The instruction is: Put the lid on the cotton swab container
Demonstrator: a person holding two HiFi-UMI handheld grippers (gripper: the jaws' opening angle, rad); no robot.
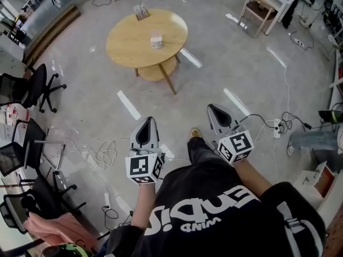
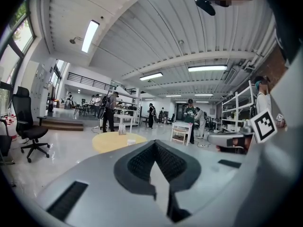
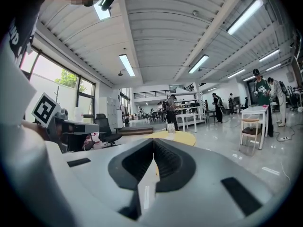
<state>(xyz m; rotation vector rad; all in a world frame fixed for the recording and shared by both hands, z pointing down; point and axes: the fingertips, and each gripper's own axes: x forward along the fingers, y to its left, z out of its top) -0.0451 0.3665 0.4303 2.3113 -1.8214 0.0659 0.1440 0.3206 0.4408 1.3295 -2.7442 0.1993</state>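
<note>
A round wooden table (image 1: pixel 128 47) stands a few steps ahead on the grey floor. At its middle sits a small pale cotton swab container (image 1: pixel 156 40); a second small upright item (image 1: pixel 141 11) stands at the far edge. Which of them is the lid I cannot tell. Both grippers are held close to the person's body, well short of the table. My left gripper (image 1: pixel 148 120) is shut with nothing between its jaws, and so is my right gripper (image 1: pixel 211 107). In the left gripper view the table (image 2: pixel 111 141) lies beyond the shut jaws (image 2: pixel 154 142). The right gripper view shows the same past its tips (image 3: pixel 154 139).
Black office chairs (image 1: pixel 32 87) line the left side. Loose cables (image 1: pixel 99 155) cross the floor near my feet, and a power strip (image 1: pixel 276 127) lies to the right. A white side table (image 1: pixel 265 4) stands at the back right. People move about in the background.
</note>
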